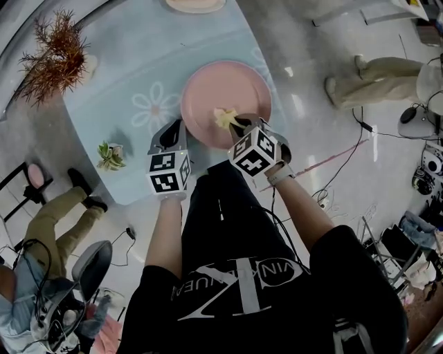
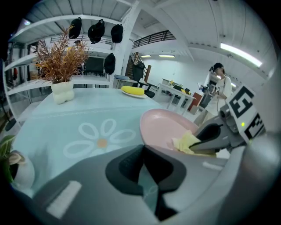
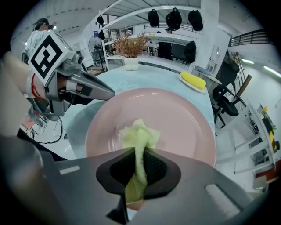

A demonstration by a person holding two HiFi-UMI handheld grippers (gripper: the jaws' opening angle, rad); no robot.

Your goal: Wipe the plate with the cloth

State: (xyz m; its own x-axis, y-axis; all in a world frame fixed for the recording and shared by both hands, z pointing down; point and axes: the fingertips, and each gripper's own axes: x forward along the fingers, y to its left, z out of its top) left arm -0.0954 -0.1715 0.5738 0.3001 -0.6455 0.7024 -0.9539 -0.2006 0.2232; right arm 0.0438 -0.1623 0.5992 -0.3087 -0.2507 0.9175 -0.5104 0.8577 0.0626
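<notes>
Yellow cloth (image 3: 138, 132) was pinched fast in the jaws of the right gripper (image 3: 137, 151), its bunched end on the pink plate (image 3: 184, 118) just ahead, while the left gripper (image 2: 142, 149) sat closed on nothing beside the rim; wiping seemed barely begun.

Your pale blue rounded table (image 1: 124, 41), printed with a white daisy (image 1: 154, 107), carries four things. The round pink plate (image 1: 208, 97) sits at your near edge, just right of the daisy. A small green potted succulent (image 1: 111, 155) stands by the near left edge. A dried rust-brown plant in a white vase (image 1: 55, 59) stands at the far left, and a pale shallow dish (image 1: 196, 5) lies at the far edge.
</notes>
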